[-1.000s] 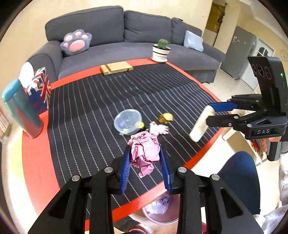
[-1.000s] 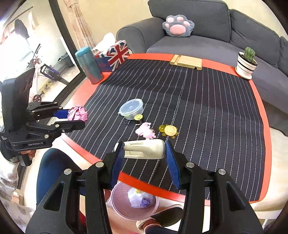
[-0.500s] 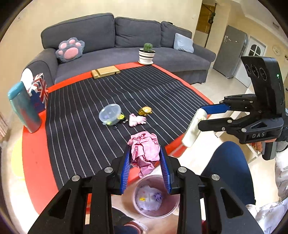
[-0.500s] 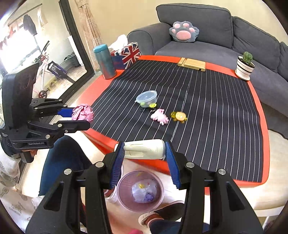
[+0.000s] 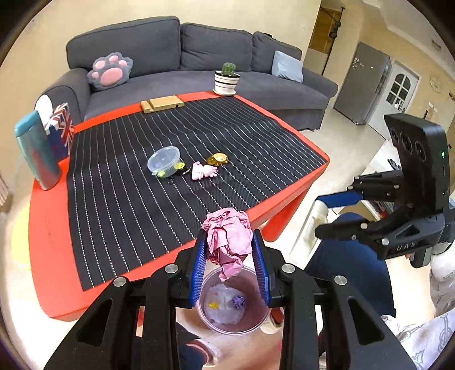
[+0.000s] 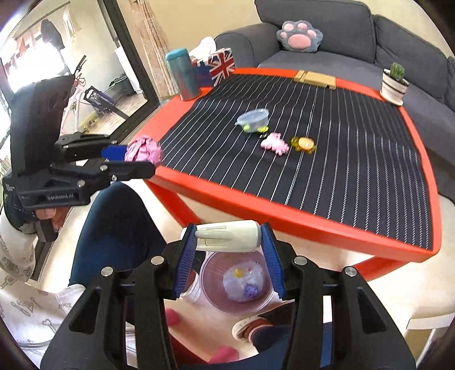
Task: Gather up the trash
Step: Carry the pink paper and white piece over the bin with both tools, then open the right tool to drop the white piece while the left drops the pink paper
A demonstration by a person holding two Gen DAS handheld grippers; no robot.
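While the left gripper [image 5: 231, 256] clamps a crumpled pink paper [image 5: 229, 238] and the right gripper [image 6: 229, 250] grips a white bottle [image 6: 229, 236], both hang above the trash bin [image 6: 210, 298]. The drop-off step appears to be in hand; next, each pair of fingers needs to open squarely over the bin.

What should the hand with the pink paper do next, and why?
Probably open the left gripper. Its crumpled pink paper hangs right over the open bin on the floor, so letting go should drop it in.

A grey sofa [image 5: 199, 74] is set behind the red table [image 5: 48, 227], against cream walls [image 5: 71, 22]. Pale floor [image 5: 338, 125] is seen, with a grey fridge [image 5: 361, 85] and a daylit window [image 6: 42, 57].
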